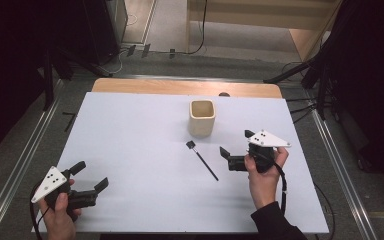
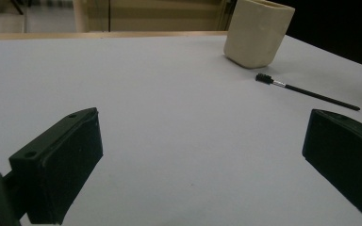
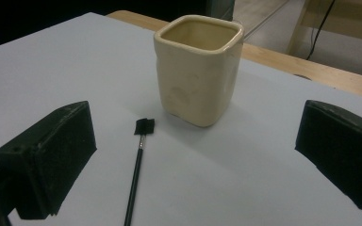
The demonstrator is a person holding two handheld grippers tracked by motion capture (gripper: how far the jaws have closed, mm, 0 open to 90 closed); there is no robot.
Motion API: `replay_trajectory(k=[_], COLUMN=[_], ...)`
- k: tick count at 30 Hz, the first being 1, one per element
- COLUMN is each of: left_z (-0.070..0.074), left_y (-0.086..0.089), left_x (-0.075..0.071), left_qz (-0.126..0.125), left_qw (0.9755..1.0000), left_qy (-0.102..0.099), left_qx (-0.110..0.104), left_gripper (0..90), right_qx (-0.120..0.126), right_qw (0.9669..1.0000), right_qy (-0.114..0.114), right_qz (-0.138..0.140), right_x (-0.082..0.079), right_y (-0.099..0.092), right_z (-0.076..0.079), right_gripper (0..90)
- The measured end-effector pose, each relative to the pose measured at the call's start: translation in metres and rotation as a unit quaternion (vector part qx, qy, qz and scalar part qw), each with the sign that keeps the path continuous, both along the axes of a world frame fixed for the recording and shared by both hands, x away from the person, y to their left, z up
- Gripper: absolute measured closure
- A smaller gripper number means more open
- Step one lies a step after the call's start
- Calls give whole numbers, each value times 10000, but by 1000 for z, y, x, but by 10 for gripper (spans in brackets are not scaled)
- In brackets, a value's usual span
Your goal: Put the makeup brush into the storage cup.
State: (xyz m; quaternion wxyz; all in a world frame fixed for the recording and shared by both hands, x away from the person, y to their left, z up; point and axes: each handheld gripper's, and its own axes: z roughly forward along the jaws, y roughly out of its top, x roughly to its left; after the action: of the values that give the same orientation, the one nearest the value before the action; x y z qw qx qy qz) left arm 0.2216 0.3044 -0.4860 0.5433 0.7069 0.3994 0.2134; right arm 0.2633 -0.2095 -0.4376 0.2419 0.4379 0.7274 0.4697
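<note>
The right gripper (image 1: 234, 143), jaws spread and empty, hovered beside the thin black flat-tipped brush (image 1: 202, 160) lying before the cream square ceramic cup (image 1: 201, 118), while the left gripper (image 1: 93, 176) gaped empty near the white table's (image 1: 130, 130) front-left corner.

Left gripper (image 1: 91, 176) is held low at the near left, jaws wide apart; right gripper (image 1: 236, 142) hovers mid-right, jaws also spread

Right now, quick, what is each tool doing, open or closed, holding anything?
Left tool: open, holding nothing, above the bare table.
Right tool: open, holding nothing, near the brush and cup.
</note>
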Motion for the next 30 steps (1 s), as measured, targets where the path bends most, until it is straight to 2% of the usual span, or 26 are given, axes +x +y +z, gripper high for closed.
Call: replay_trajectory(k=[15,30], left_z=[0,0], left_y=[0,1], left_x=[0,1], left_qz=[-6,-8], left_qw=[10000,10000], left_qy=[2,6], left_qx=[0,-30], left_gripper=[0,0], right_qx=[-53,-241], right_qw=[9998,9991], right_qy=[105,183], right_qz=[137,292], right_x=[18,37], right_y=[21,43], right_z=[4,9], right_gripper=[4,18])
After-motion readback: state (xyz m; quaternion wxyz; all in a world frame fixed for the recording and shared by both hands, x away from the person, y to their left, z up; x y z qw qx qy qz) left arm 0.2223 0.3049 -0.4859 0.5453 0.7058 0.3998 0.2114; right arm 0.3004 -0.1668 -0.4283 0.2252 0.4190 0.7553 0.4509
